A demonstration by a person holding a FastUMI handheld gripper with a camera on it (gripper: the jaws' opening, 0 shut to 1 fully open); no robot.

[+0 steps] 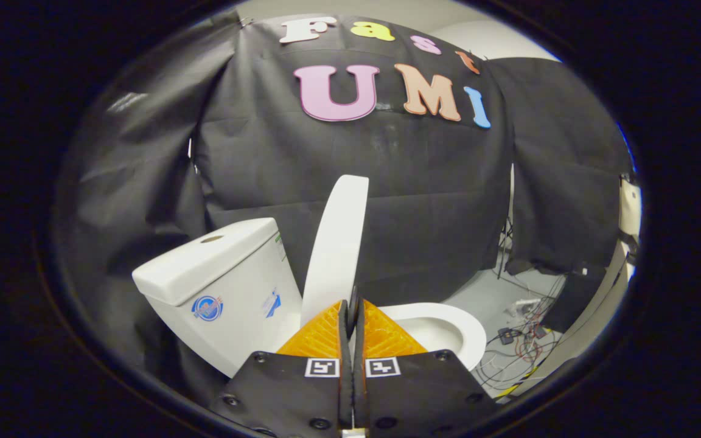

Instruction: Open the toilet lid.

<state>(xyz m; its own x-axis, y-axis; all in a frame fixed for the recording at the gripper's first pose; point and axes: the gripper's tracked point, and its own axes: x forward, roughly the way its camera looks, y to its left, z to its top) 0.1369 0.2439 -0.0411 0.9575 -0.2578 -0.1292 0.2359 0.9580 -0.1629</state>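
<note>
While the lid (336, 243) stands raised, almost upright and seen nearly edge-on, it rises just beyond the gripper (351, 304) and leans toward the tank (223, 286), with a narrow gap showing between its upper part and the tank's side. The gripper's two fingers are drawn together, side by side with only a thin slit between them, and nothing can be seen held in that slit; their tips lie over the lid's lower edge in this view, so whether they touch it cannot be told. The tank sits to the left of the fingers, tilted in the view, with a round button on its top and small stickers on its side. To the right of the fingers and of the lid, the seat (448, 331) lies down over the bowl, its rim curving round an open hollow. Beyond the seat, on the pale floor (487, 289), a tangle of cables (524, 340) lies near the foot of the black cloth wall (435, 201) that hangs behind the toilet.
</note>
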